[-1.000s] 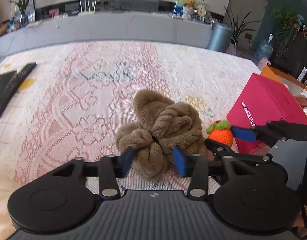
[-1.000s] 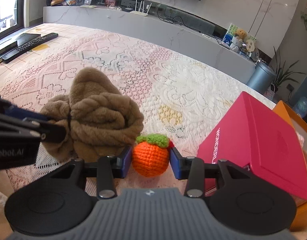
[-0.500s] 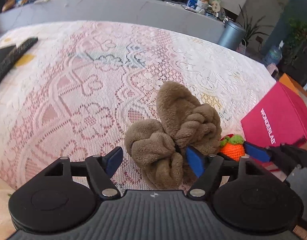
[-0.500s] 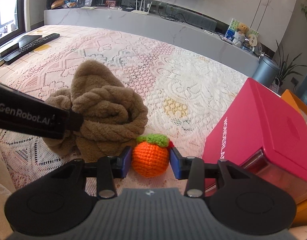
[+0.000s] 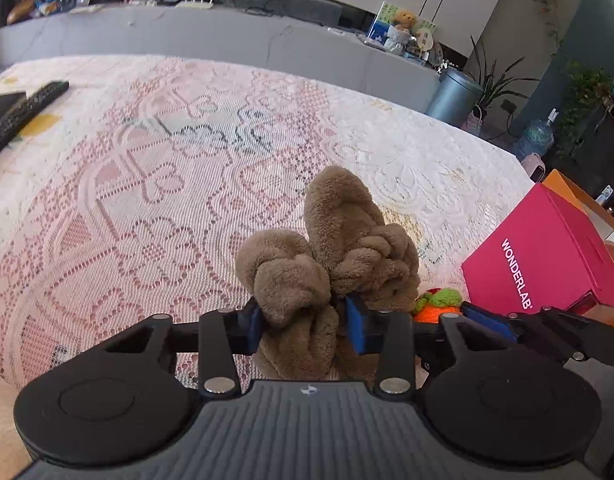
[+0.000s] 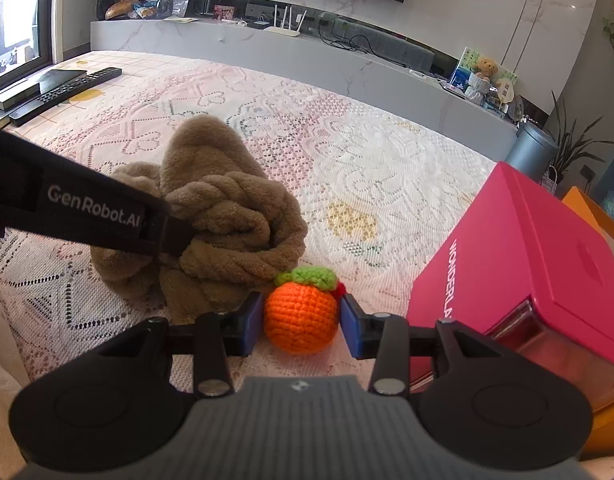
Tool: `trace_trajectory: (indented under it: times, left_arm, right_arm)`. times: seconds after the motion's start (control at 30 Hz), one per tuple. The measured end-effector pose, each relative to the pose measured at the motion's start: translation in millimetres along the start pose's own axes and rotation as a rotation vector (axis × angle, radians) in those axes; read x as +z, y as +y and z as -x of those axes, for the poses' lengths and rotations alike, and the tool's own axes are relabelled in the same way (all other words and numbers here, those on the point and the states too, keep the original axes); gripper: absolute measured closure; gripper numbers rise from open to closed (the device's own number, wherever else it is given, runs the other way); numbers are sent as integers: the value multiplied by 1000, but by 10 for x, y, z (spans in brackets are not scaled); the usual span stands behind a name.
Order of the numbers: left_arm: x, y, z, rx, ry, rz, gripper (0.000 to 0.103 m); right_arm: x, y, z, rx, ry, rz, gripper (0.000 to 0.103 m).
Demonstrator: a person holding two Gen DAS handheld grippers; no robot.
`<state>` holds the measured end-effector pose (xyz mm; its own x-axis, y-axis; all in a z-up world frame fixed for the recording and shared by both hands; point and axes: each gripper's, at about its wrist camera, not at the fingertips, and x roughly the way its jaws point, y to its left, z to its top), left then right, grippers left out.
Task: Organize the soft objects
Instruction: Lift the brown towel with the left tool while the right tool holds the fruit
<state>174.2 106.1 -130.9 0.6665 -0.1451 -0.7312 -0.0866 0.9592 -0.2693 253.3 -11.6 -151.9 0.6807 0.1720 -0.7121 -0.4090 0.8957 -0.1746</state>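
Plush fabric fills the gap of the left tool: its jaws have just been closing, and the blue pads now press into the near lobe of the brown fleece bundle, a twisted, knotted soft piece lying on the lace cloth that covers the worktop. The rest of the bundle rises just beyond the pads. From the right wrist view this tool's black arm reaches in from the left and meets the bundle's side.

Just to the right of the bundle, touching it, sits the crocheted orange with its green leaf cap. The right tool has it between its fingers, both blue pads against the ball's sides, partly closed around it, the ball resting on the cloth.

Further right of that tool stands a pink box printed WONDERLAB, with an orange box behind it. Far off to the left lie two remote controls.
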Motion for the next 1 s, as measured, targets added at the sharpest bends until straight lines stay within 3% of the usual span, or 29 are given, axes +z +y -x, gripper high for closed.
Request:
trace_trajectory:
  times: [0.37, 0.57, 0.77, 1.0]
  left_arm:
    - [-38, -224, 524, 76, -170, -85, 68]
    - [-89, -321, 889, 64, -245, -54, 68]
    - [2, -614, 1224, -7, -331, -69, 68]
    - [102, -1277, 1293, -123, -384, -185, 68]
  right_arm:
    - [103, 1, 413, 51, -94, -5, 62]
    - [125, -78, 808, 70, -156, -44, 62]
    - [122, -386, 1245, 30, -231, -120, 62]
    - [-48, -1088, 1674, -67, -272, -275, 62]
